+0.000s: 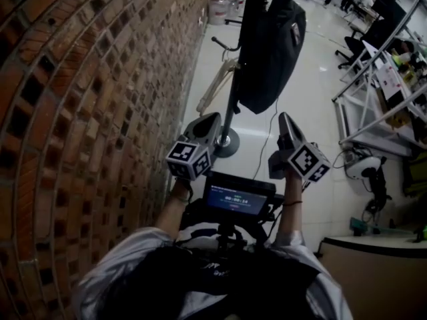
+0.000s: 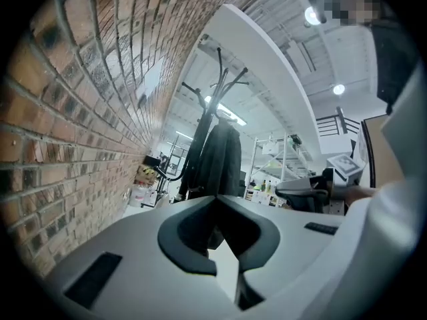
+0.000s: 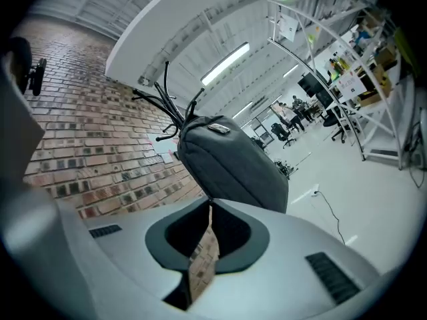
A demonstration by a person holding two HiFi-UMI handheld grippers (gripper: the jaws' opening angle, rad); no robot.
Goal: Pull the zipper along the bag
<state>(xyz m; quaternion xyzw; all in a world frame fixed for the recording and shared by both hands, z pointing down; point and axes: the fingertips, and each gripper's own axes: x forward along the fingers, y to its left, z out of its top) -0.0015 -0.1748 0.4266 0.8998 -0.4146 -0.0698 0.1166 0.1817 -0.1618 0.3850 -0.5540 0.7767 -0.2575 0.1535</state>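
A brick wall (image 1: 80, 112) fills the left side of the head view, with pale glossy floor (image 1: 307, 105) stretching away beside it and metal shelving (image 1: 383, 92) off to the right. Close to the wall stands a dark coat stand (image 1: 233, 95) on a round base. The dark bag (image 1: 270, 45) hangs from its upper part, well clear of the floor.

Both grippers are held out level towards the bag, and neither touches it. The left gripper (image 1: 212, 119) is nearer the wall, with the stand's pole just to its right in the head view. Its jaws are closed tip to tip with nothing between them. In its own view the bag (image 2: 217, 159) hangs straight beyond those tips, well apart from them.

The right gripper (image 1: 283, 117) sits under the bag's lower end in the head view. Its jaws also meet at the tips and hold nothing; only brick shows through the slit behind them. The bag (image 3: 230, 162) looms just past the tips, tilted. A small pale tab (image 3: 217, 129) on its top may be the zipper pull, though it is too small to be sure.
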